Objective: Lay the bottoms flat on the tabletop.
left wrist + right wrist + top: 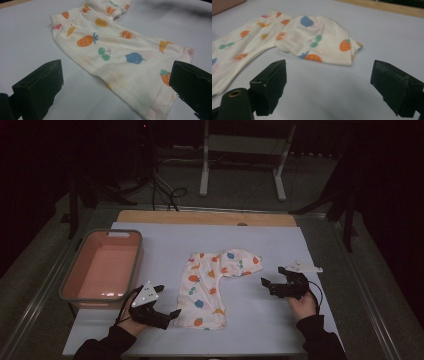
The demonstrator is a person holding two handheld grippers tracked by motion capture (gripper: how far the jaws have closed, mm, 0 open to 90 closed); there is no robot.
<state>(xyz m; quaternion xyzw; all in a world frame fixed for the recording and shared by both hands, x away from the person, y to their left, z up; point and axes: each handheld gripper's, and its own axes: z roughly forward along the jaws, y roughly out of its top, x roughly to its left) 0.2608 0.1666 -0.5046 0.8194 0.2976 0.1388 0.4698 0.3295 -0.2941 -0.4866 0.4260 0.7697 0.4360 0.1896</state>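
The left gripper [159, 301] sits at the lower left of the high view with its jaws spread wide and nothing between them. One jaw tip lies right at the lower left edge of the fruit-print garment [210, 287]; whether it touches the cloth cannot be told. In the left gripper view the two black jaws rise from the bottom corners, far apart, and the garment [117, 57] runs diagonally from the upper middle of the frame down to the lower right, its hem reaching between them.

The right gripper [274, 276] rests at the right of centre in the high view, jaws likewise spread and empty, just beside the garment's folded upper right part but apart from it. In the right gripper view the jaws stand wide at the bottom, with bare worktop [387, 37] between them and the garment [312, 37] across the upper left and middle.

The garment lies flat at the centre of the pale worktop [160, 245]. A pink basin [74, 270] stands at the worktop's left edge, well apart from the cloth.
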